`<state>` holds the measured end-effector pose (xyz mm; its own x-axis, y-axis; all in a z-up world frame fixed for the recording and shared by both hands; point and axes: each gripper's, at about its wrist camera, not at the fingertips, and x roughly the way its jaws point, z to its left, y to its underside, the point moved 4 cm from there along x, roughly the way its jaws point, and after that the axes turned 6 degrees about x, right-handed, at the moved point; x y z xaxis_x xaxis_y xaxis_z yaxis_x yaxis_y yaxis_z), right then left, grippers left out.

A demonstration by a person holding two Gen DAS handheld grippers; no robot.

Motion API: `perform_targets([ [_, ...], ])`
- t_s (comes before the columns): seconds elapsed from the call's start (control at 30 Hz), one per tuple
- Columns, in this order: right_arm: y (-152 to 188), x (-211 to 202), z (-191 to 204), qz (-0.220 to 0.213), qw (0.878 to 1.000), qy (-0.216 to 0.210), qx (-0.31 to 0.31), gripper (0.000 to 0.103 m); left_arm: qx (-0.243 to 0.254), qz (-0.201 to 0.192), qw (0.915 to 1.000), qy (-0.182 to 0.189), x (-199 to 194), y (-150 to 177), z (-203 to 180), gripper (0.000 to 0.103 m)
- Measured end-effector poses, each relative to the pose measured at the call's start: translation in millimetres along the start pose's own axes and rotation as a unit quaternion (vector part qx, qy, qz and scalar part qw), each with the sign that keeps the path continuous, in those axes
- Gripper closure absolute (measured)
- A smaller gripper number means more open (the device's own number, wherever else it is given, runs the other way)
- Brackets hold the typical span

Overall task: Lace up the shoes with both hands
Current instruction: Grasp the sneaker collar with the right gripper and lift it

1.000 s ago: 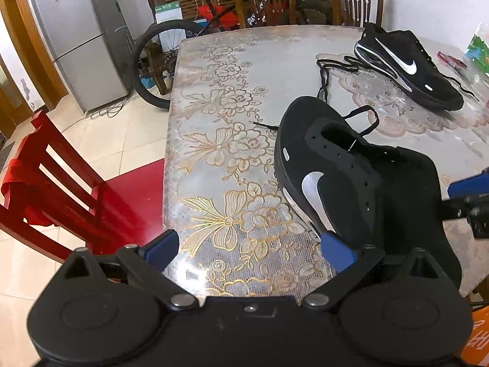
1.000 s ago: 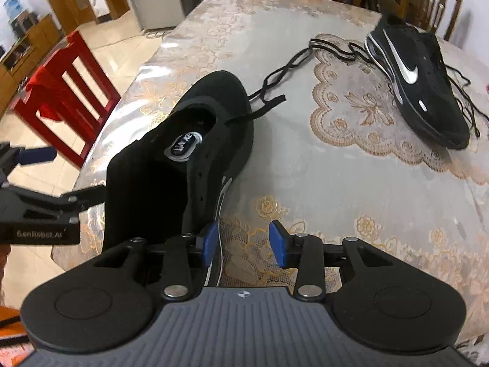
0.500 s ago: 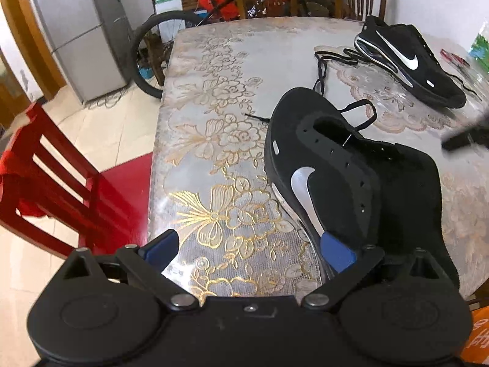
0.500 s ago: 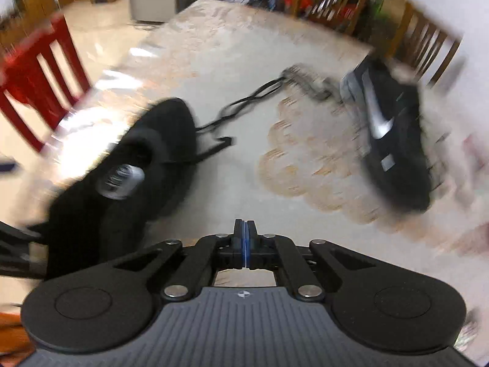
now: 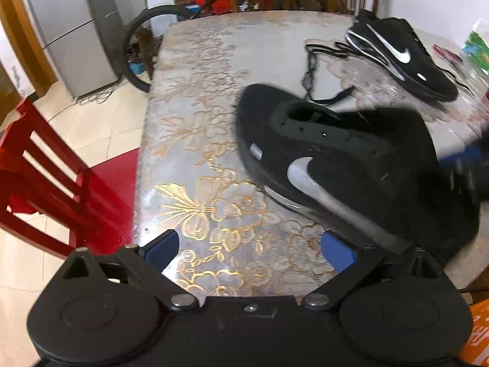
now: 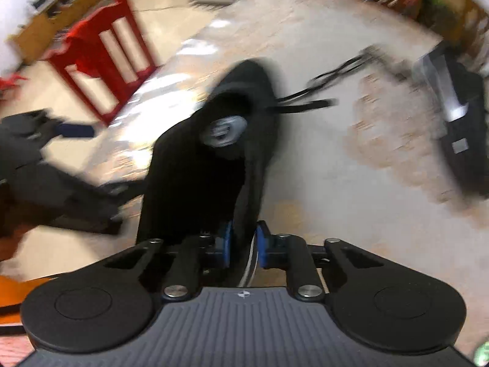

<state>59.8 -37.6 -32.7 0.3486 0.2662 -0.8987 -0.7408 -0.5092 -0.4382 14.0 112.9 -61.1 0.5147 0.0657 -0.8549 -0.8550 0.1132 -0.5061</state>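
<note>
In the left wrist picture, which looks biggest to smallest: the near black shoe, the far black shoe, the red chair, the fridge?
1. Near black shoe.
2. Red chair, cut off by the picture's edge.
3. Fridge.
4. Far black shoe.

Nearness inflates the near shoe; the two shoes look like a pair, so are probably alike.

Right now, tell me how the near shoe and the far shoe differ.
The near shoe has empty eyelets and its heel side sits between the right gripper's pads; the far shoe lies untouched by the table's back edge. The loose lace lies between them. Both are black with a pale swoosh.
</note>
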Motion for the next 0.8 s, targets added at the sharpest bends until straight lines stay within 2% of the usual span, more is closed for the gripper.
perform_targets([
  [0.1, -13, 3, -24, -0.016, 0.999, 0.044, 0.000, 0.088, 0.013, -0.002, 0.9999, 0.006, 0, 0, -6, 0.004],
  [0.2, -17, 14, -38, -0.010, 0.998, 0.059, -0.002, 0.085, 0.019, -0.005, 0.9998, 0.008, 0, -1, -8, 0.004],
  [0.3, -19, 10, -46, -0.005, 0.998, 0.059, 0.021, 0.083, 0.017, -0.008, 0.9998, 0.008, 2, -2, -6, 0.004],
  [0.4, -27, -19, -44, -0.051, 0.996, 0.055, 0.048, 0.078, 0.009, -0.009, 0.9999, 0.012, 5, -3, -2, 0.004],
  [0.47, -33, -16, -40, -0.051, 0.995, 0.037, 0.076, 0.071, 0.004, -0.010, 0.9998, 0.016, 7, -4, 0, 0.004],
  [0.57, -42, -4, -35, -0.040, 0.992, 0.007, 0.121, 0.067, 0.001, -0.018, 0.9997, 0.018, 10, -7, 3, 0.004],
  [0.67, -51, 8, -30, -0.030, 0.985, -0.024, 0.165, 0.068, 0.003, -0.026, 0.9994, 0.021, 12, -12, 6, 0.004],
  [0.77, -61, 20, -24, -0.019, 0.976, -0.054, 0.209, 0.077, 0.005, -0.032, 0.9990, 0.031, 14, -14, 8, 0.004],
  [0.8, -64, 24, -23, -0.016, 0.972, -0.064, 0.224, 0.077, 0.006, -0.034, 0.9988, 0.034, 15, -15, 9, 0.004],
])
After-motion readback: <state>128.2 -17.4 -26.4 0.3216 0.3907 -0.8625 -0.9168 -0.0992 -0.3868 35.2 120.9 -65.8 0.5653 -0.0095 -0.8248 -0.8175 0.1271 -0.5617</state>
